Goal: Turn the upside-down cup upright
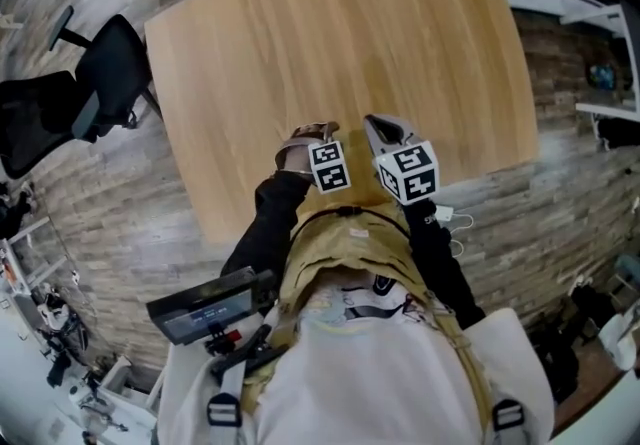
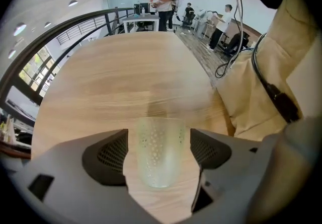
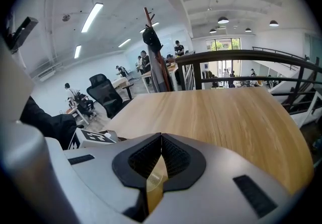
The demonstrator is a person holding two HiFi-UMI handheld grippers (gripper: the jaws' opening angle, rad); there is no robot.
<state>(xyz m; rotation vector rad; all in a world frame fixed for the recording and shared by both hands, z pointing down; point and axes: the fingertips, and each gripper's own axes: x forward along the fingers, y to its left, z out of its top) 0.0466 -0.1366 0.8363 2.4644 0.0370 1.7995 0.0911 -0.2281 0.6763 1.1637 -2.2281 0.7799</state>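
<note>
1 cup (image 2: 160, 152) on 1 table (image 2: 126, 77)

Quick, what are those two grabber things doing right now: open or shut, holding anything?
Left gripper: jaws open, the cup between them, not gripped.
Right gripper: jaws shut, empty.

Head view looks steeply down on the surface (image 1: 340, 53); left gripper view hangs close over it, right gripper view skims across it (all three share it).
</note>
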